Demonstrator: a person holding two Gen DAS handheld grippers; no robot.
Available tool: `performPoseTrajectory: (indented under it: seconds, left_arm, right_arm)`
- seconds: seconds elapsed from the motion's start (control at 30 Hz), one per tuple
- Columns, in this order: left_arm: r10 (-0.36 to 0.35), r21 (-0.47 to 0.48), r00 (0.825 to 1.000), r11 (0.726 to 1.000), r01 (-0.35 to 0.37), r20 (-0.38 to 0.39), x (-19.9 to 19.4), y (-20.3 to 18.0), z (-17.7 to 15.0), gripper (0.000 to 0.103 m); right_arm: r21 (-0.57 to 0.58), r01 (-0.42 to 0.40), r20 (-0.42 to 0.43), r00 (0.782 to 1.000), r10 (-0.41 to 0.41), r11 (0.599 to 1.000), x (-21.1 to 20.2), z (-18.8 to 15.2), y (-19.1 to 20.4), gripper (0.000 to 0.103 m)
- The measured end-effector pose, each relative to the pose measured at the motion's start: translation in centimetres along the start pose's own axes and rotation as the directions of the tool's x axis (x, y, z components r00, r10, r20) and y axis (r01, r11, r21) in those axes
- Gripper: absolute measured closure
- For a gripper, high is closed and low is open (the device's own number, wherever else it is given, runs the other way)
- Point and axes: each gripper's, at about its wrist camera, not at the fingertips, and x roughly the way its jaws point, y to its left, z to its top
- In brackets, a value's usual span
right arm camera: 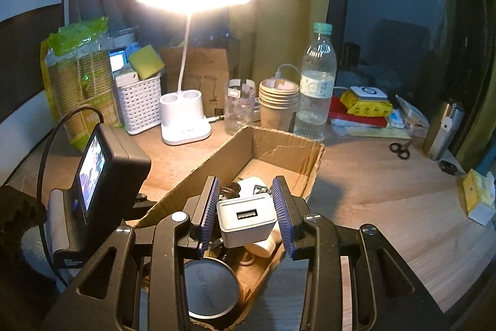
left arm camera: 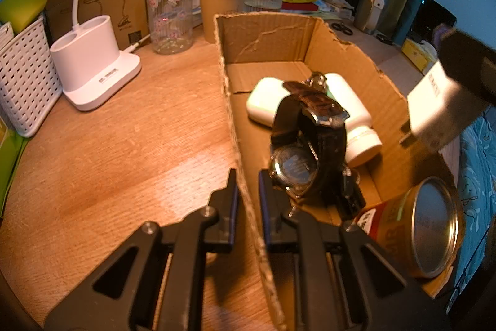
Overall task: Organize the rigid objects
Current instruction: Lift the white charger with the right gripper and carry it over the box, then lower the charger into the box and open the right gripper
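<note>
1. Looking along the left gripper point(left arm camera: 248, 191), we saw its fingers pressed together on the left wall of the cardboard box point(left arm camera: 231, 114), one pad outside and one inside, near the box's front corner.
2. We found the box standing on the wooden desk point(left arm camera: 124, 129), well in from its left edge, open at the top.
3. We counted a leather-strapped wristwatch point(left arm camera: 310, 138) inside, just beyond the left gripper, its case back facing us.
4. We saw a white earbud case point(left arm camera: 263, 104) and a white pill bottle point(left arm camera: 356, 126) lying on the box floor behind the watch, toward the far wall.
5. We noted a tin can point(left arm camera: 427, 225) on its side in the box's near right corner, its metal end toward us.
6. We held a white USB charger point(right arm camera: 246, 219) pinched between the ribbed pads of the right gripper point(right arm camera: 248, 216), its port facing the camera, above the box interior.
7. We saw the same charger at the right edge of the left wrist view, over the box's right wall.
8. Along the desk's back edge stood a lit desk lamp point(right arm camera: 184, 123), a white basket point(right arm camera: 139, 107), a clear cup point(right arm camera: 238, 107), stacked paper cups point(right arm camera: 277, 104) and a water bottle point(right arm camera: 316, 89).
</note>
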Motion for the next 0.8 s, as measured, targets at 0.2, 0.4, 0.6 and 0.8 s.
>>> performPoseTrajectory:
  seconds: [0.2, 0.4, 0.6, 0.8]
  left_arm:
    - [0.0, 0.0, 1.0, 1.0, 0.0, 0.0, 0.0, 0.0, 0.0, 0.09]
    - [0.0, 0.0, 1.0, 1.0, 0.0, 0.0, 0.0, 0.0, 0.0, 0.09]
    - [0.0, 0.001, 1.0, 1.0, 0.0, 0.0, 0.0, 0.0, 0.0, 0.09]
    - [0.0, 0.0, 1.0, 1.0, 0.0, 0.0, 0.0, 0.0, 0.0, 0.09]
  right_arm:
    - [0.014, -0.049, -0.027, 0.998, 0.049, 0.999, 0.8, -0.6, 0.3, 0.065]
    - [0.042, -0.091, -0.064, 0.994, 0.093, 0.995, 2.1, -1.2, 0.1, 0.065]
    - [0.044, -0.094, -0.104, 0.99, 0.098, 0.995, 3.4, -1.9, 0.3, 0.065]
    - [0.048, -0.064, -0.125, 0.99, 0.07, 0.997, 3.7, -2.1, -0.4, 0.065]
